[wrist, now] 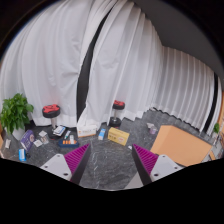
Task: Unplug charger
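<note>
My gripper [112, 162] is open, with its two magenta pads [76, 157] spread wide over a grey marbled tabletop [110, 155]. Nothing is between the fingers. Several small items lie well beyond the fingers at the far side of the table, among them a yellow box [119, 135], a white box [87, 129] and a small blue item [102, 133]. I cannot tell a charger or a socket apart from the clutter at this distance.
A green plant [14, 112] stands far left. Two dark stands with red tops [51, 110] [119, 104] sit at the back. An orange board [183, 146] lies right. White curtains [130, 60] with a dark gap hang behind.
</note>
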`<state>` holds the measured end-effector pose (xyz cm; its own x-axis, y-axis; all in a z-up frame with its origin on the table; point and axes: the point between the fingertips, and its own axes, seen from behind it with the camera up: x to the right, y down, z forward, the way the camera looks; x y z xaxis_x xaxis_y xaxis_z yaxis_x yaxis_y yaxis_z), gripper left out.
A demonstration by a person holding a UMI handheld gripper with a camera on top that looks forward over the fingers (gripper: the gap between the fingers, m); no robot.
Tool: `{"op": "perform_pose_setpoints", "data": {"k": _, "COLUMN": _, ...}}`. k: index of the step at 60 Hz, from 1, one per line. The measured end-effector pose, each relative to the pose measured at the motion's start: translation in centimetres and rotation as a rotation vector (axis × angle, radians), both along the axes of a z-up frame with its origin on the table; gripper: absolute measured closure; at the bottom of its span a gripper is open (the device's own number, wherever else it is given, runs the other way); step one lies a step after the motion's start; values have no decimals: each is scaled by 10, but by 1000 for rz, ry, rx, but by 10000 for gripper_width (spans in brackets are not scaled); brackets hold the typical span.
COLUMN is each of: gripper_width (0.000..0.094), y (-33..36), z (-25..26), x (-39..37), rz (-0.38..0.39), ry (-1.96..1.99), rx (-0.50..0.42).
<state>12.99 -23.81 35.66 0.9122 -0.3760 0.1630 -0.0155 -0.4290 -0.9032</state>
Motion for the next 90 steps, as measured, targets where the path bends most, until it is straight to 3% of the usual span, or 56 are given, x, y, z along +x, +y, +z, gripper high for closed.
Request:
{"op": "perform_pose_setpoints", "data": {"k": 13, "gripper_width": 93, "y": 41, "z": -72, "x": -34, "rz": -30, "ry": 1, "rx": -76}}
{"op": "perform_pose_setpoints", "data": {"k": 28, "gripper_width": 91, "y": 93, "z": -221, "x": -112, "rz": 88, "ry": 147, "rx": -218}}
{"op": "perform_pose_setpoints", "data": {"k": 44, "gripper_width": 92, "y": 251, "z": -287, "x": -150, "rz": 247, "ry": 165, "rx": -109}}
{"op": "perform_pose_setpoints", "data": {"k": 56, "gripper_width": 114, "y": 369, "z": -315, "x": -138, "rz": 300, "ry": 119, "rx": -72}}
{"op": "perform_pose_setpoints", "data": {"k": 59, "gripper_width": 162, "y": 389, "z": -321, "x": -138, "rz": 294, "ry": 136, "rx": -57}}
{"op": "perform_pose_setpoints", "data": {"k": 65, "gripper_width": 387, "y": 414, "z": -338, "x": -132, "rz": 281, "ry": 170, "rx": -59}}
{"op": "perform_pose_setpoints", "data": {"k": 69, "gripper_width": 616, "y": 423, "z": -340, "x": -121, "rz": 265, "ry": 127, "rx": -44}}
{"op": "perform_pose_setpoints", "data": {"k": 70, "gripper_width": 717, "y": 424, "z": -340, "x": -117, "rz": 254, "ry": 103, "rx": -40}}
{"op": "perform_pose_setpoints", "data": {"k": 79, "gripper_width": 836, "y": 424, "z": -342, "x": -122, "rz": 282, "ry": 122, "rx": -43}}
{"op": "perform_pose_setpoints", "data": {"k": 85, "gripper_width": 861, "y": 423, "z": -334, "x": -122, "rz": 282, "ry": 140, "rx": -76}}
{"op": "perform_pose_setpoints", "data": {"k": 90, "gripper_width": 862, "y": 430, "z": -205, "x": -122, "rz": 316, "ry": 13, "rx": 191}}
